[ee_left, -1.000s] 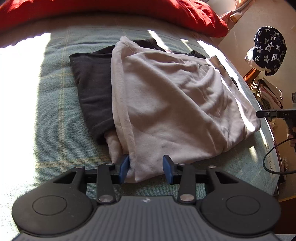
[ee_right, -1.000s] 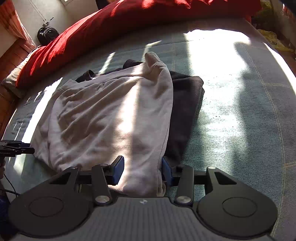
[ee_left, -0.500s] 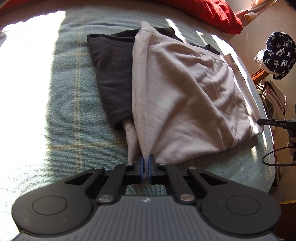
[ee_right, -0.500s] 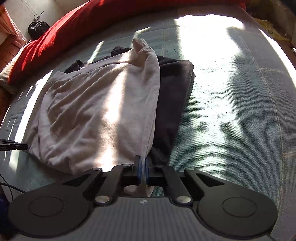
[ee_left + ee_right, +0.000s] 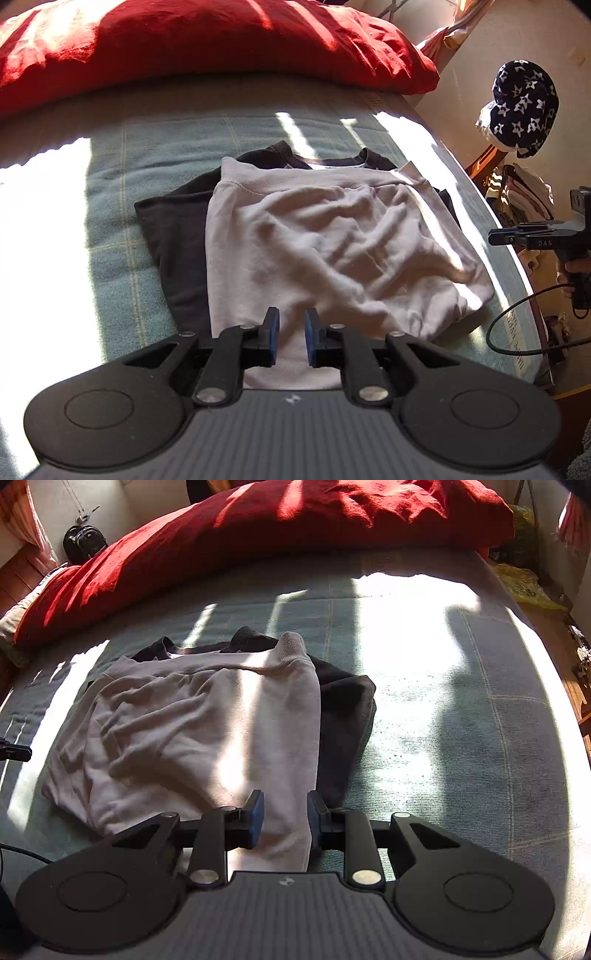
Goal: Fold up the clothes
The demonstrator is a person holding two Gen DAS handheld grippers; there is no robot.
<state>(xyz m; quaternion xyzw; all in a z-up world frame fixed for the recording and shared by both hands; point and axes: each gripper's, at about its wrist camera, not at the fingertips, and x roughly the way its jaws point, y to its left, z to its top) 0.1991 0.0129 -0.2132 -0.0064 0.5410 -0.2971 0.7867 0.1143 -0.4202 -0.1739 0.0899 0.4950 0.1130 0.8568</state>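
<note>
On the bed (image 5: 122, 155), a pale sweatshirt (image 5: 314, 240) lay over a dark garment (image 5: 177, 236). Both hand-held grippers, left (image 5: 291, 334) and right (image 5: 285, 818), stood apart, gripping nothing. Soft, seemingly thick fleece; best pinched at its near hem.

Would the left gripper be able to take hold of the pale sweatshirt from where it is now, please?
Probably yes: the left gripper is open with the near edge of the pale sweatshirt lying between its fingers, and nothing covers that edge.

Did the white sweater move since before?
Yes. The white sweater was folded toward the red pillow; its near end now covers less of the black shirt.
</note>
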